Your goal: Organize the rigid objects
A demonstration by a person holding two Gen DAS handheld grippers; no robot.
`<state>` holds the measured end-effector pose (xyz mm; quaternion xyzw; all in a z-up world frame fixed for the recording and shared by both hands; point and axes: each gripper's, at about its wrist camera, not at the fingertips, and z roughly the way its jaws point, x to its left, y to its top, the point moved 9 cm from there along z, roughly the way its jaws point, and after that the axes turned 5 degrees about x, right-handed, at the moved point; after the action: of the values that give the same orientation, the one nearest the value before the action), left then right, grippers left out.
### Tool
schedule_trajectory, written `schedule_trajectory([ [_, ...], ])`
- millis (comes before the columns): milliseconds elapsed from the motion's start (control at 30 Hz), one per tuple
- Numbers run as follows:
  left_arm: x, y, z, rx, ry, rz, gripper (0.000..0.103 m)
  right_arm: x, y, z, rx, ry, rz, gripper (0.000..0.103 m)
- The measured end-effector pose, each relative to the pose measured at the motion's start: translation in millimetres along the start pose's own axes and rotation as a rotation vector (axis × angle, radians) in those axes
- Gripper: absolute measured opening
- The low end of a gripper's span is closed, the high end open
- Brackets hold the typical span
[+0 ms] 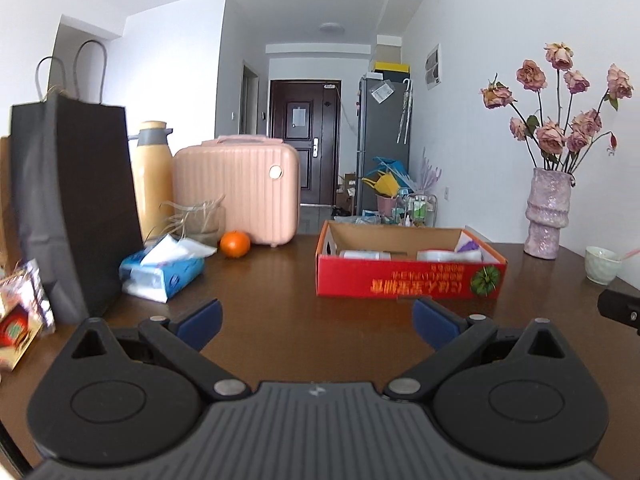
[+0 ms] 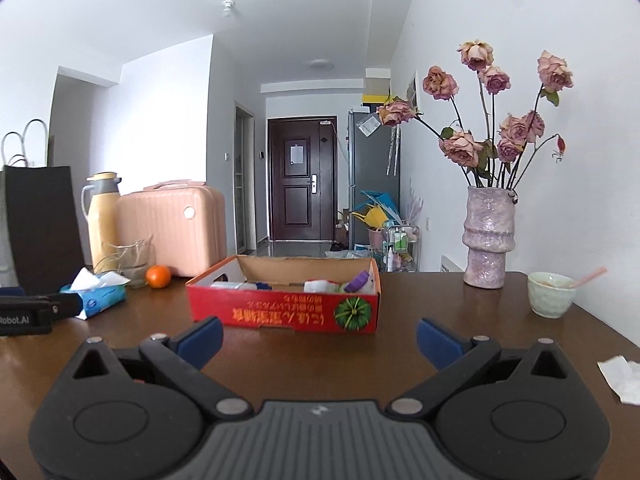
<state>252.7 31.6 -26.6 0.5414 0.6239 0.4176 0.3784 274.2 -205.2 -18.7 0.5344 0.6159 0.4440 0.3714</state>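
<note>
A red cardboard box (image 1: 408, 280) stands on the brown table (image 1: 280, 292), ahead of both grippers; it also shows in the right wrist view (image 2: 280, 312). Inside it lie white bottles (image 2: 320, 286) and a purple-capped item (image 2: 357, 281). My left gripper (image 1: 316, 322) is open and empty, just short of the box. My right gripper (image 2: 320, 338) is open and empty, in front of the box's right half. The left gripper's side shows at the left edge of the right wrist view (image 2: 36, 312).
On the left stand a black paper bag (image 1: 72, 200), a yellow thermos (image 1: 154, 176), a pink case (image 1: 240, 188), a glass jar (image 1: 202, 220), an orange (image 1: 235, 244) and a tissue pack (image 1: 164, 272). On the right are a vase of dried roses (image 2: 488, 240), a pale green cup (image 2: 550, 294) and a paper scrap (image 2: 622, 378).
</note>
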Motion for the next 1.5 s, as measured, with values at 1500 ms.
schedule_trajectory([
  [1500,0.5,-14.5,-47.7,-0.044,-0.002,-0.009,0.103,6.1,-14.0,-43.3,-0.031,0.019,0.012,0.103],
])
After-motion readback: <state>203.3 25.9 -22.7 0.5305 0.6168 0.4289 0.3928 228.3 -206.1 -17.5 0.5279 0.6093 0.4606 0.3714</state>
